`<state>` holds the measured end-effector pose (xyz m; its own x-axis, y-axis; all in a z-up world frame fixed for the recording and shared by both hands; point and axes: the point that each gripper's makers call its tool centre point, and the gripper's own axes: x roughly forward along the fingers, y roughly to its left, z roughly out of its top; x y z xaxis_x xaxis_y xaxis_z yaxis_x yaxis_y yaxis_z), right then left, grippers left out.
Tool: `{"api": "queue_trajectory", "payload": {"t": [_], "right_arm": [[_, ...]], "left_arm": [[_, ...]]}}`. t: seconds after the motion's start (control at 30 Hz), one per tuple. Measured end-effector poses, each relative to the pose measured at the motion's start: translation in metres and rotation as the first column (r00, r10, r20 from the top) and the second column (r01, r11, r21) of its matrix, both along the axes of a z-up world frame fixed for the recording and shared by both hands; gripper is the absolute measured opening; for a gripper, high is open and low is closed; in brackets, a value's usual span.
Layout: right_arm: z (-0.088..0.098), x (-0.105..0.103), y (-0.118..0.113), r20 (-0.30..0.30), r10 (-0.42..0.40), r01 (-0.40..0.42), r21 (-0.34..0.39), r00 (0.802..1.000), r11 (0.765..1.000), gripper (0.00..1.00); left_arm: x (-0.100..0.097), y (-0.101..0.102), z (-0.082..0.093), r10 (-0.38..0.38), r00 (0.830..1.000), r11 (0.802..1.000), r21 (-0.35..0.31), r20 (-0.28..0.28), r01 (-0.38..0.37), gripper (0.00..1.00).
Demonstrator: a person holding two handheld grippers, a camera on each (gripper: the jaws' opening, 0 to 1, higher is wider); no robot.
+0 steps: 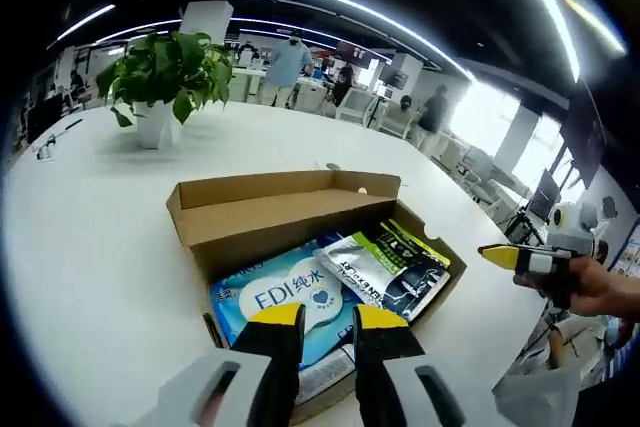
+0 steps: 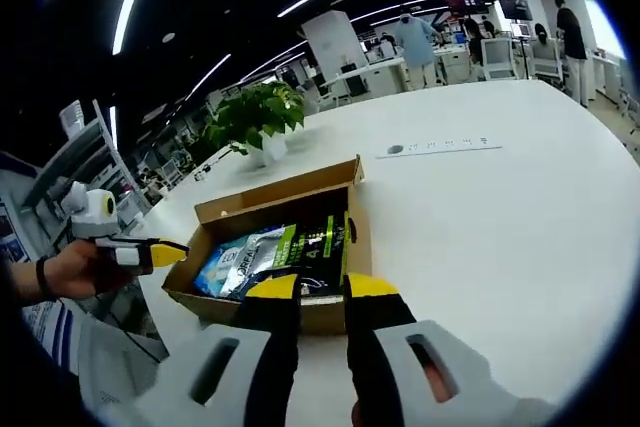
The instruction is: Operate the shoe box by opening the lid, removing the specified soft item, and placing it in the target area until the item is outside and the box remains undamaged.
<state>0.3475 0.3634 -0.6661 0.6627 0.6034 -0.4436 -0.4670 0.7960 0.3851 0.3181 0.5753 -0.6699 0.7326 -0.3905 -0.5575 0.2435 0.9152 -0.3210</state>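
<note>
One open cardboard shoe box (image 1: 300,212) sits on a broad white table (image 1: 90,247), its lid flap folded back on the side toward the potted plant (image 1: 165,77), which stands well apart from the box near the table's far edge. Bare tabletop surrounds the box on every side, widest in the right gripper view, where a white power strip (image 2: 440,147) lies far beyond the box. Inside the box lie two soft packs side by side and touching: one blue wipes pack (image 1: 285,297) and one black-and-green pouch (image 1: 390,267), the pouch overlapping the blue pack's edge. The left gripper (image 1: 325,317) hangs over the box's near wall above the blue pack, its two yellow-tipped jaws a narrow gap apart and clasping nothing. The right gripper (image 2: 310,287) sits at the box's near wall beside the pouch (image 2: 315,247), jaws likewise slightly parted and empty; the blue pack (image 2: 230,262) lies farther in. Each gripper appears off to the side of the box in the other's view, held in a hand (image 1: 595,292).
</note>
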Motion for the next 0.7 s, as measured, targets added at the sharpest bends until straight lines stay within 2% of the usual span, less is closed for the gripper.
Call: {"api": "queue_trajectory", "payload": {"t": [0.27,0.7], "right_arm": [[0.004,-0.008,-0.005,0.011,-0.012,0.012,0.009,1.0,1.0,0.16],[0.002,-0.018,-0.006,0.011,-0.013,0.013,0.01,1.0,1.0,0.16]], "left_arm": [[0.004,-0.016,-0.007,-0.029,0.999,0.999,-0.022,-0.025,0.029,0.2],[0.012,-0.031,-0.019,-0.056,0.996,0.997,-0.064,-0.065,0.052,0.2]]}}
